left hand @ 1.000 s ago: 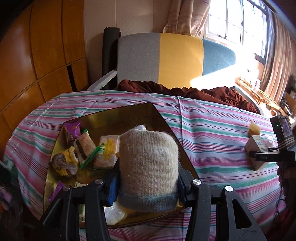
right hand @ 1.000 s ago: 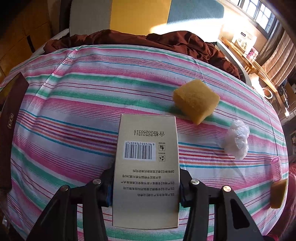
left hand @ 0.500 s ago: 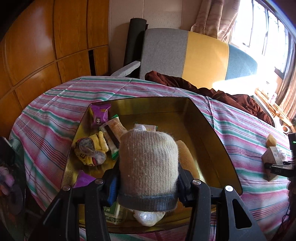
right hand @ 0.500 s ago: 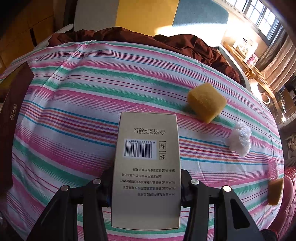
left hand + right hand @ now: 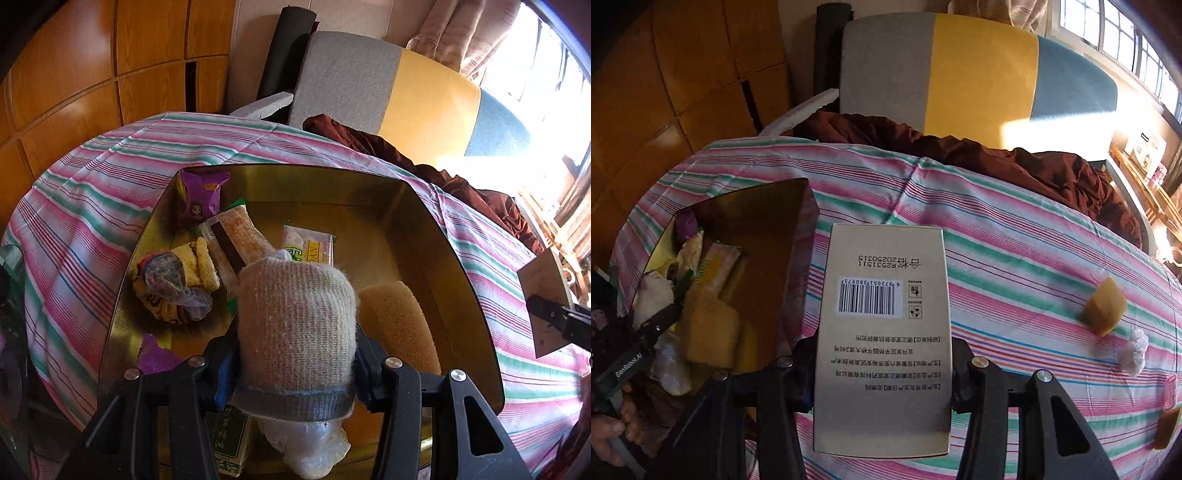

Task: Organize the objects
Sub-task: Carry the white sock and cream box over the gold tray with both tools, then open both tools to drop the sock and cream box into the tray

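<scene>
My left jaws (image 5: 295, 373), clamping the beige knitted sock roll (image 5: 295, 325), now hang over the gold metal tray (image 5: 424, 229); my right jaws (image 5: 882, 373), gripping the tan barcoded carton (image 5: 882, 332), have swung toward it at nine o'clock: deposits imminent.

Black plastic left gripper (image 5: 295, 363) with blue-padded jaws, silver screws, white "GenRoboAI" lettering.

Box (image 5: 882, 339) reads "20250315"; left gripper (image 5: 655, 325) reads "GenRoboAI".

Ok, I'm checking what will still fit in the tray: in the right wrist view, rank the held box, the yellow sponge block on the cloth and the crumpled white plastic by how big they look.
1. Held box, largest, though nearness to the camera exaggerates it.
2. Yellow sponge block.
3. Crumpled white plastic, close to the sponge block in size, so that order is unsure.
</scene>
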A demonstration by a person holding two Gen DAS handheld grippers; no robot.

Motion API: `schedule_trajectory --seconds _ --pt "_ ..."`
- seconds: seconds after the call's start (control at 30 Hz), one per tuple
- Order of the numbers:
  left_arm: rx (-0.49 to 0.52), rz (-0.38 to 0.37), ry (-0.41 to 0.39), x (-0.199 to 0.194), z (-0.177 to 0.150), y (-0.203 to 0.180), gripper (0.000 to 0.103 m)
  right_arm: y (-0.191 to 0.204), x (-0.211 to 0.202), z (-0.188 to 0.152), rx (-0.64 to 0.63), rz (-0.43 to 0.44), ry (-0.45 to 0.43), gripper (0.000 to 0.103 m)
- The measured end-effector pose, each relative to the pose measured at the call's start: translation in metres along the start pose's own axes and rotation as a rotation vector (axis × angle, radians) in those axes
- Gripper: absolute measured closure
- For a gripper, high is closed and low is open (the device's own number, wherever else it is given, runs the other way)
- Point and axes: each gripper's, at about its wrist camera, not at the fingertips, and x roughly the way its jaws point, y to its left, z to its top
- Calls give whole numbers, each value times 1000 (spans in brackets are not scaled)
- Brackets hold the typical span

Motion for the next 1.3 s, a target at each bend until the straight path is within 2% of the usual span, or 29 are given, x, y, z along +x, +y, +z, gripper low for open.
schedule_trajectory --seconds 0.13,0.2,0.27,0.4,0.5,0.6,0.7,0.87,1.07,1.3 --pt "4 5 8 5 0 1 51 43 12 26 -58 54 -8 53" --pt "-5 -4 4 4 0 3 46 64 23 37 -85 69 -1 53" --pt "-4 10 -14 1 -1 4 40 83 35 46 -113 73 11 53" --pt "12 26 -42 -7 0 5 39 111 61 59 -145 38 29 53" --pt "8 36 -71 -16 1 10 35 119 77 65 -140 55 55 52" --pt "-3 44 -92 -24 3 16 35 121 81 67 -106 100 67 50" --pt "-12 51 -104 -31 4 21 35 120 72 65 -95 107 47 44" --pt "-19 47 -117 -41 4 23 35 113 53 57 -77 113 16 43" --pt "-6 50 -131 -50 -2 19 35 107 30 41 -75 96 -27 43" --pt "15 54 -149 -61 -7 11 34 89 5 21 -61 67 -71 36"
